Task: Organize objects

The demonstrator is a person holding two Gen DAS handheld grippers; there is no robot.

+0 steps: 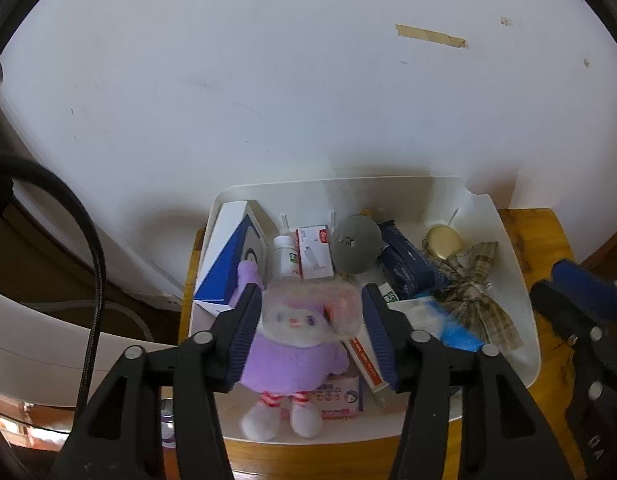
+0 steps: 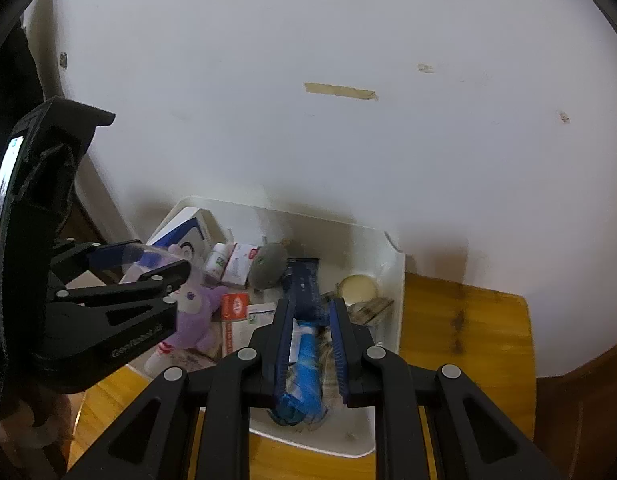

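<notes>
A white, scuffed wall fills the upper part of both views, with a strip of tan tape stuck to it toward the upper right. Below it stands a small wooden table with a warm, glossy orange grain, and on that sits a white plastic tray with rounded corners and smooth low walls. The tray is crowded: a blue and white cardboard box leans at its left, a small white bottle and a small white carton with red print stand behind, a grey rounded lump lies in the middle, a dark blue crinkled packet slants beside it, and a pale round tin and a checked cloth bow lie at the right. In the lower middle of the left wrist view, the left gripper stands around a fluffy toy with a white furry face, soft purple body and striped legs; the ribbed blue pads flank its head, the left pad touching the fur and the right one just apart, so the fingers look loosened. The toy lies at the tray's front, over flat cartons. In the right wrist view, the right gripper has its fingers drawn close together on a blue and white crinkly wrapper at the tray's front right, pinching it between the ribbed pads.
</notes>
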